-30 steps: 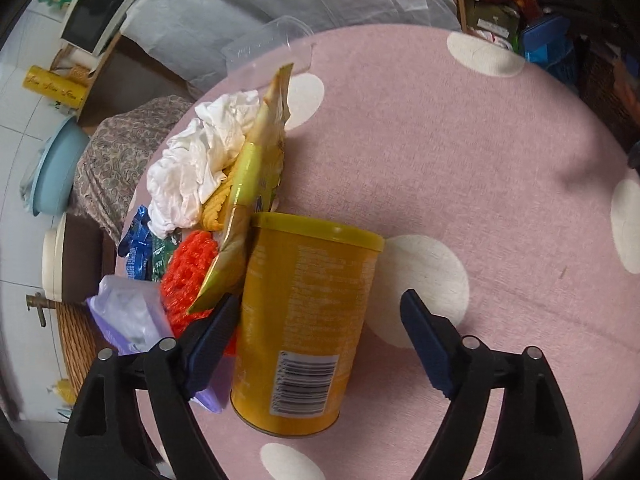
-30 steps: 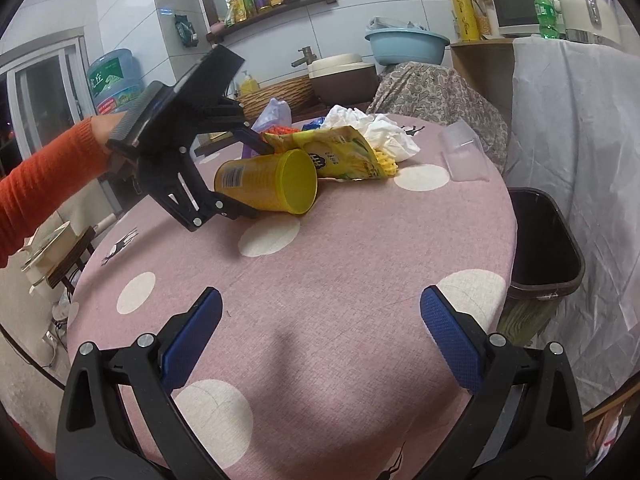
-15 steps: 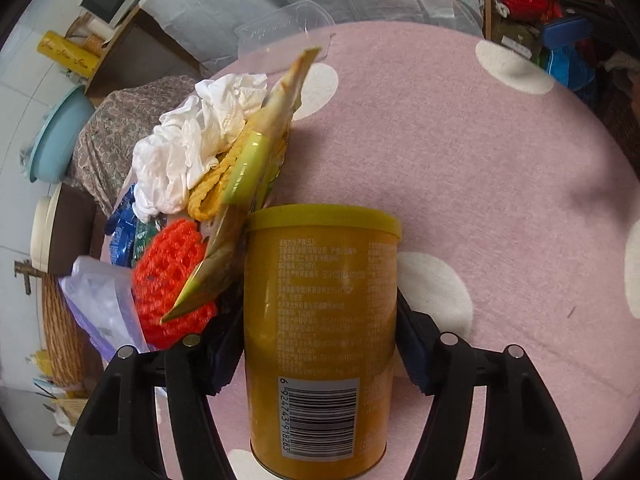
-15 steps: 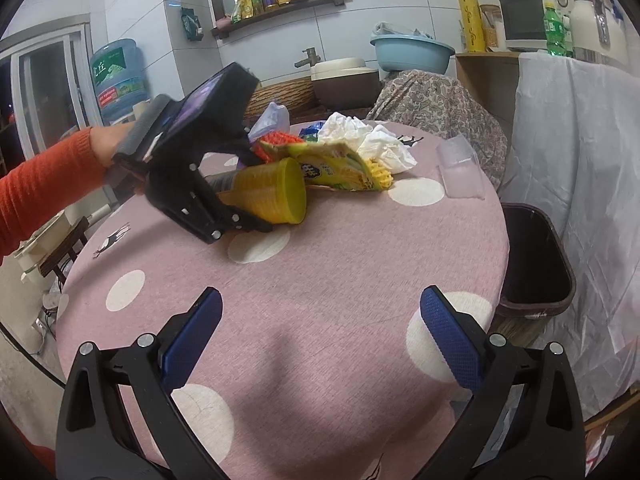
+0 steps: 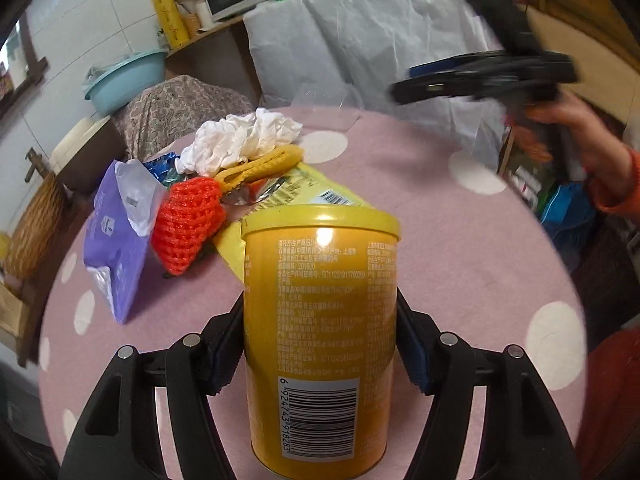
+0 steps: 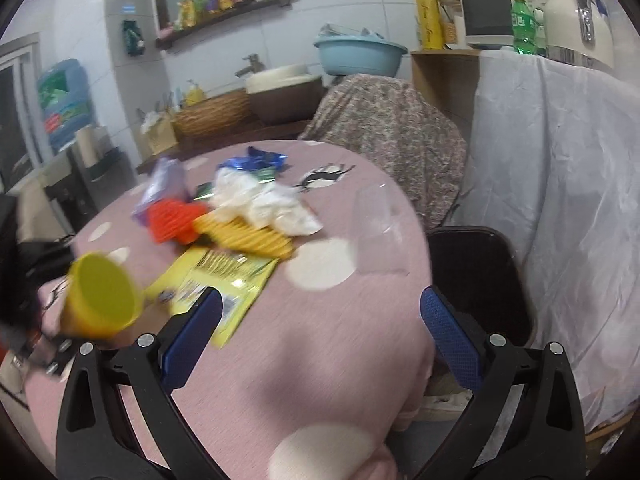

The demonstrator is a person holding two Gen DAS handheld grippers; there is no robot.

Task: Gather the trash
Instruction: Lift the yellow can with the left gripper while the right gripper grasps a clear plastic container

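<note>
My left gripper (image 5: 320, 344) is shut on a yellow can (image 5: 320, 320) and holds it lifted above the pink dotted table (image 5: 460, 248); the can also shows at the left of the right wrist view (image 6: 102, 298). Behind it lie a yellow snack bag (image 5: 304, 190), an orange net (image 5: 186, 224), a yellow net (image 5: 264, 162), crumpled white tissue (image 5: 240, 140) and a purple packet (image 5: 116, 248). My right gripper (image 6: 320, 336) is open and empty over the table edge. A dark trash bin (image 6: 476, 276) stands beside the table at the right.
A clear plastic cup (image 6: 378, 232) lies near the table's right edge. A blue wrapper (image 6: 260, 160) lies at the back. A patterned covered chair (image 6: 388, 136) and a white-draped counter (image 6: 560, 160) stand behind the table.
My left gripper closed on the yellow can and lifted it off the table, tilting up. My right gripper moved right toward the bin side, still open.
</note>
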